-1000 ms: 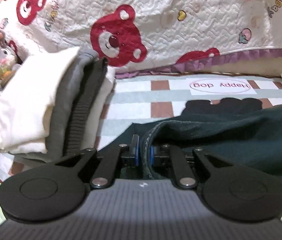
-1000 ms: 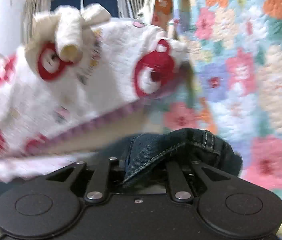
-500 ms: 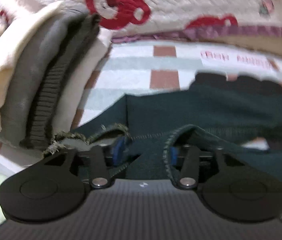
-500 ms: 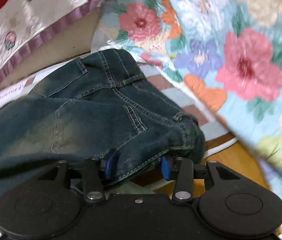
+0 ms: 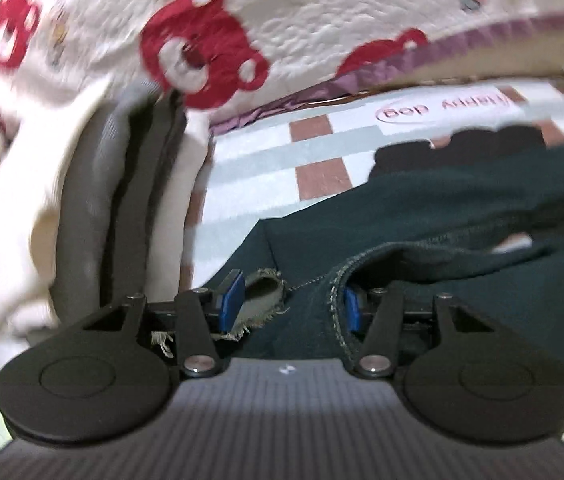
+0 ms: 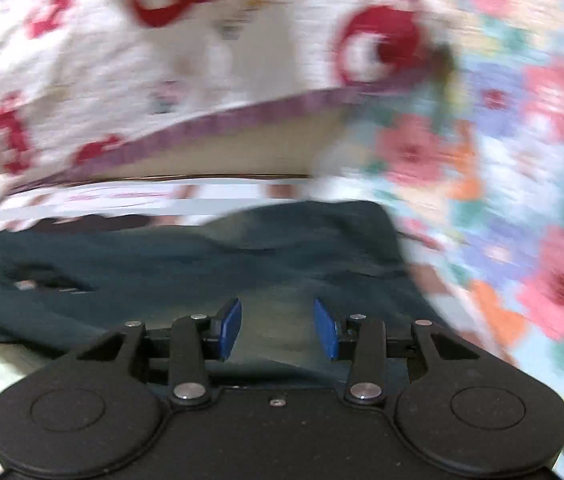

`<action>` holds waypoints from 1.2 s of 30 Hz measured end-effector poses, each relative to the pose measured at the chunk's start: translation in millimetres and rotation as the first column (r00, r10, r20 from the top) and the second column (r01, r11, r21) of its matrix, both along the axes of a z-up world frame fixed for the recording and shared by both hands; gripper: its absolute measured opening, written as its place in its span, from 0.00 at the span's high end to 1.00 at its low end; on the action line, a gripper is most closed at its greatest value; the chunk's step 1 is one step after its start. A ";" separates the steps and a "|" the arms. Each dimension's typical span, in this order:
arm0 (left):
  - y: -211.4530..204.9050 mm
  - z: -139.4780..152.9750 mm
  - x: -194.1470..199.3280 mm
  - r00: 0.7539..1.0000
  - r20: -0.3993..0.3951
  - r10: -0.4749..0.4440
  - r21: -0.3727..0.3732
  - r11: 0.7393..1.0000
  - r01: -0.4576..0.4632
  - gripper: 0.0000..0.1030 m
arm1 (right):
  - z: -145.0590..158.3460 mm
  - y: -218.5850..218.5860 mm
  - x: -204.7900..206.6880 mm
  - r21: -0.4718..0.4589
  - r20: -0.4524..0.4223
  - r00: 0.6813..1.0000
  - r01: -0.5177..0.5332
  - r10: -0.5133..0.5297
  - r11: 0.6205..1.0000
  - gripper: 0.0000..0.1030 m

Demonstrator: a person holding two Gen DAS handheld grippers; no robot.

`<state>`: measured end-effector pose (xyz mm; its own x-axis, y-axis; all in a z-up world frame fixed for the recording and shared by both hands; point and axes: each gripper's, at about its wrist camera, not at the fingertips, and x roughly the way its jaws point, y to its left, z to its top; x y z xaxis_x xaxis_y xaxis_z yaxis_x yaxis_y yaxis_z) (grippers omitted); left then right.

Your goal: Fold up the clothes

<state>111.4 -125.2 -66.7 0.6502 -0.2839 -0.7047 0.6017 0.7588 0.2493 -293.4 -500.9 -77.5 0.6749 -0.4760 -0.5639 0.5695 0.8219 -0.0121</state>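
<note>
Dark blue jeans lie folded across the checked mat. My left gripper is low over their near edge, its blue pads apart. A frayed hem and a stitched fold of denim lie loose between the pads, and neither pad presses on them. In the right wrist view the jeans spread flat in front of my right gripper. That gripper is open just above the denim, with nothing between its pads.
A stack of folded clothes, cream, grey and dark knit, stands at the left of the mat. A white quilt with red bears rises behind. A floral quilt hangs close on the right of the jeans.
Both grippers were shut on denim a second ago and now stand open, the jeans let go onto the mat. The left one sank lower; the right view swung back toward the bear quilt.
</note>
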 end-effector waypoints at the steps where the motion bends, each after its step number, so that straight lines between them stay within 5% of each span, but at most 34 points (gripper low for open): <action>1: 2.9 0.3 2.0 1.000 -0.021 0.003 -0.028 1.000 -0.004 0.52 | -0.7 7.7 13.7 0.003 -0.004 0.998 -0.064 0.064 0.998 0.56; 6: 25.5 -5.5 3.5 0.994 -0.103 0.030 -0.142 0.989 -0.045 0.49 | -7.0 57.8 91.5 0.023 -0.014 0.929 -0.369 0.370 0.929 0.54; 13: 71.0 -24.5 -26.3 0.986 -0.125 0.108 -0.316 0.938 -0.143 0.43 | -18.5 110.4 185.7 0.067 -0.057 0.803 -0.590 0.593 0.805 0.53; 16: 73.4 -35.0 -30.2 0.983 -0.124 0.138 -0.324 0.930 -0.172 0.43 | -19.5 137.2 218.8 0.050 -0.112 0.728 -0.675 0.676 0.736 0.53; 24: 57.8 -33.9 -45.5 0.996 -0.061 0.059 -0.277 0.958 -0.073 0.92 | -14.6 189.3 280.0 0.087 -0.155 0.568 -0.807 0.808 0.584 0.44; 31: 57.4 -7.2 -87.3 0.992 0.122 -0.017 -0.319 0.946 0.055 0.95 | -50.4 187.2 336.0 0.200 -0.226 0.556 -0.778 0.800 0.596 0.37; 34: 54.5 5.8 -102.5 0.988 0.153 -0.005 -0.313 0.948 0.053 0.95 | -32.2 187.4 312.9 0.124 -0.124 0.590 -0.788 0.798 0.603 0.93; 36: 57.7 29.1 -109.2 0.989 0.148 0.018 -0.353 0.935 0.036 0.96 | -12.2 188.9 294.6 0.049 -0.073 0.602 -0.794 0.795 0.605 0.94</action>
